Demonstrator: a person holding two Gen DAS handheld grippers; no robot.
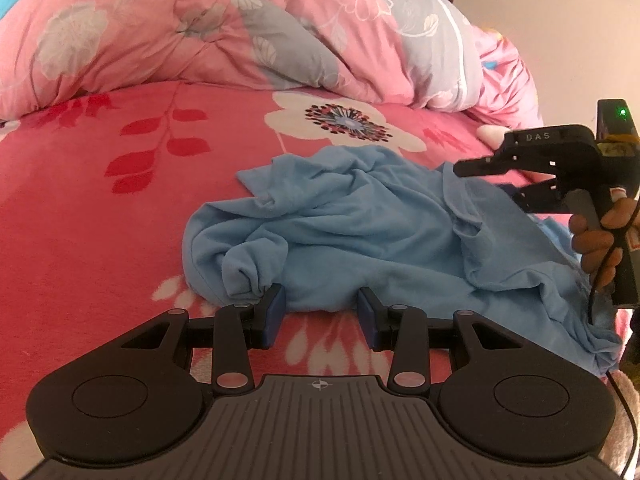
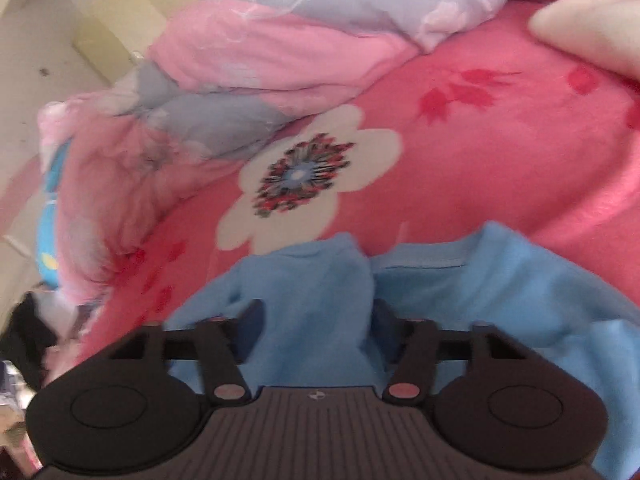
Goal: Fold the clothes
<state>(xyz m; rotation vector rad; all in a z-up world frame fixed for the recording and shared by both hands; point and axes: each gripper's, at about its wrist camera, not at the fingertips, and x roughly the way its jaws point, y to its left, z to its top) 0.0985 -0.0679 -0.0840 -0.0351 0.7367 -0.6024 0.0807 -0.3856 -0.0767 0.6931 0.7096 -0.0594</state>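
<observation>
The blue shirt (image 1: 360, 232) lies in a crumpled heap on the pink bed sheet (image 1: 100, 220), near the front edge of the bed. Its long way runs across the bed, from the left side over to the right side and a bit toward the front there. Which end is the neck and which is the bottom is hard to tell in the left wrist view, because the cloth is all bunched up. At the far left, the sheet has red leaf shapes on it. A rolled-up bit of the shirt, maybe a sleeve, sits just beside the left gripper (image 1: 320, 308). That gripper has its two blue pads spread apart, with the near edge of the shirt between them, and it is not pinching yet. Behind the shirt is a big white flower print (image 1: 344, 120) on the sheet. Farther back, a puffy pink and grey quilt (image 1: 200, 28) is piled up. On the right, a hand (image 1: 600, 240) holds the right gripper (image 2: 316, 332) over the shirt. Small letters on its side read "DAS", and a little green light (image 1: 622, 112) glows on top. In the right wrist view, which is blurry, its fingers are wide apart with a fold of blue cloth between them.
</observation>
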